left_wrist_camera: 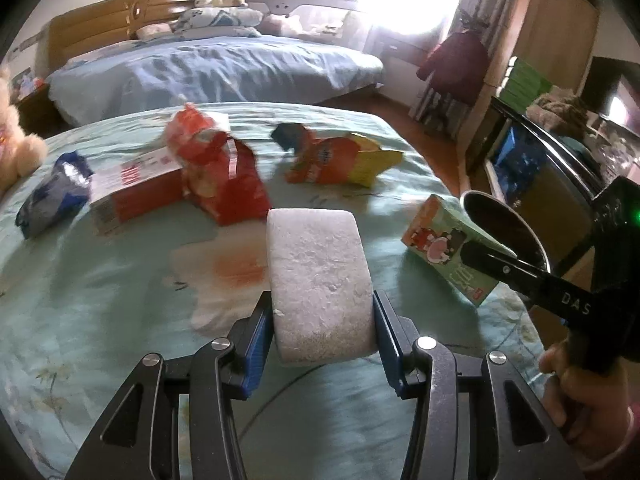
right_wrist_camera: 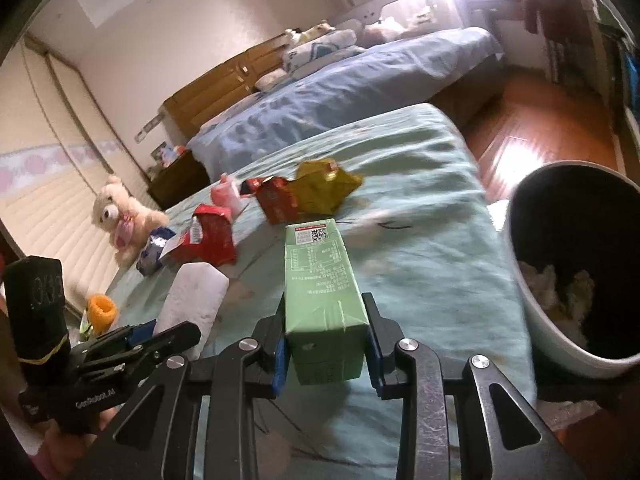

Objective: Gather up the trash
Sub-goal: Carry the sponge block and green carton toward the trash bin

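My left gripper (left_wrist_camera: 322,308) is shut on a white foam block (left_wrist_camera: 316,272), held above the green bedsheet (left_wrist_camera: 100,280). The block sticks out forward between the blue pads. My right gripper (right_wrist_camera: 325,306) is shut on a green drink carton (right_wrist_camera: 316,272), also lifted off the sheet. In the left wrist view that carton (left_wrist_camera: 440,240) hangs at the right, in front of the bin (left_wrist_camera: 500,216). The white bin (right_wrist_camera: 532,312) with a black inside stands just right of the carton and holds pale crumpled scraps. The foam block (right_wrist_camera: 192,304) shows at the lower left of the right wrist view.
More litter lies further back on the sheet: red packets (left_wrist_camera: 224,184), an orange and yellow bag (left_wrist_camera: 340,160), a red and white box (left_wrist_camera: 132,188), a blue wrapper (left_wrist_camera: 56,192). A teddy bear (right_wrist_camera: 120,216) sits at the left edge. A blue bed (left_wrist_camera: 220,68) stands behind.
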`<action>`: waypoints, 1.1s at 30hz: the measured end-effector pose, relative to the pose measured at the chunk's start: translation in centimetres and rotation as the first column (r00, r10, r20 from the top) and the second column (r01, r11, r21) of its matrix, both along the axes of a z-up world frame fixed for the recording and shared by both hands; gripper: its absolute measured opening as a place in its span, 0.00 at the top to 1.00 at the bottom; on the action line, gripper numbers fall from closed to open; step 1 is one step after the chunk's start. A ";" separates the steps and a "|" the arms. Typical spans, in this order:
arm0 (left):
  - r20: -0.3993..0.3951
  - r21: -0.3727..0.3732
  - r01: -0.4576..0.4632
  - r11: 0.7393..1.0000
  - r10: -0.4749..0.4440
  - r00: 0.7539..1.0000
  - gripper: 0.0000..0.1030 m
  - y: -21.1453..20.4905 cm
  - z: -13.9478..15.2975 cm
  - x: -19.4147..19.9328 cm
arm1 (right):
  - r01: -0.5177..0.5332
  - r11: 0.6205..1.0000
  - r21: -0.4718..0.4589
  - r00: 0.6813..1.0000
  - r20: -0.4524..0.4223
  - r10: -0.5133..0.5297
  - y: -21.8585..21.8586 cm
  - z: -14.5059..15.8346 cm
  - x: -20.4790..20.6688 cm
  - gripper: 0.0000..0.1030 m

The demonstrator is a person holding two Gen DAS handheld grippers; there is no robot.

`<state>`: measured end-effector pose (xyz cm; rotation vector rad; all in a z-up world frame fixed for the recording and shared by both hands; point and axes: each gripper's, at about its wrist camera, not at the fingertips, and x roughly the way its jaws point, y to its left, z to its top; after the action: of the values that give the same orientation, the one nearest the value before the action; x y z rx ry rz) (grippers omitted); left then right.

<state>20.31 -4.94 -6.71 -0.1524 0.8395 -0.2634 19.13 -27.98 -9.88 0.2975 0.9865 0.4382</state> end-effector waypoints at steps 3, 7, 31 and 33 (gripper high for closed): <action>0.006 0.007 0.032 0.999 -0.032 0.999 0.55 -1.3 0.2 0.5 | 0.029 1.000 -0.008 1.000 0.010 -0.029 -1.4 0.4 -0.4 0.70; 0.006 0.003 0.073 0.997 -0.073 0.997 0.55 -2.8 0.3 1.1 | 0.068 0.998 -0.017 0.998 0.017 -0.068 -3.2 0.6 -0.6 0.70; 0.015 0.041 0.252 0.967 -0.253 0.967 0.55 -12.8 0.4 4.8 | 0.259 0.964 -0.063 0.965 0.056 -0.255 -12.3 1.7 -1.1 0.70; 0.013 0.046 0.265 0.963 -0.266 0.964 0.55 -13.6 0.4 5.1 | 0.274 0.959 -0.066 0.961 0.055 -0.271 -13.0 1.7 -1.1 0.70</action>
<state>25.42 -18.57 -6.32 0.0043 0.8457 -0.4973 18.03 -41.03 -8.23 0.3509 0.8991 0.1567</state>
